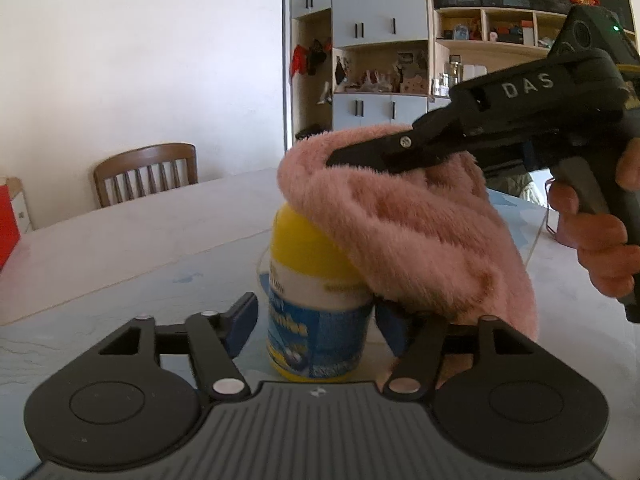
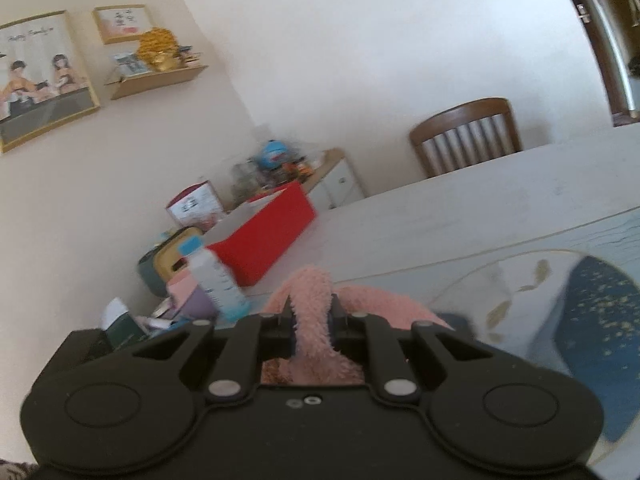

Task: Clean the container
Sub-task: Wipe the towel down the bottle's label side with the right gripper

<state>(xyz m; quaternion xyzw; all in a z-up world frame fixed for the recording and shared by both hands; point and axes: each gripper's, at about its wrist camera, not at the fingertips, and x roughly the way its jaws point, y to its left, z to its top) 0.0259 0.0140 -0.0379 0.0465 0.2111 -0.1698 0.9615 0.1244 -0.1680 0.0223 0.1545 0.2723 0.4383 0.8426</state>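
A wooden slat-back chair stands at the far edge of the pale table, and beyond it a wall of grey-doored cabinets and open shelves holds small clutter. From the right wrist view a red box, a blurred white bottle with a blue cap and framed pictures on the wall fill the far side; a patterned blue-and-white mat covers the near tabletop.

The container stands upright on the table between the blue pads of the left gripper — its 2 fingers sit just beside the container's sides, though contact on the right is hidden by cloth, so I cannot tell whether it grips. The container is a squat yellow tub with a domed yellow top and a white-and-blue label; the label's lettering is too blurred to read.

A fluffy pink cloth drapes over the tub's top and right side, hiding them. The right gripper is clamped narrowly on a fold of this cloth, seen from the left wrist view with a hand on its handle. White letters on its black body read "DAS".
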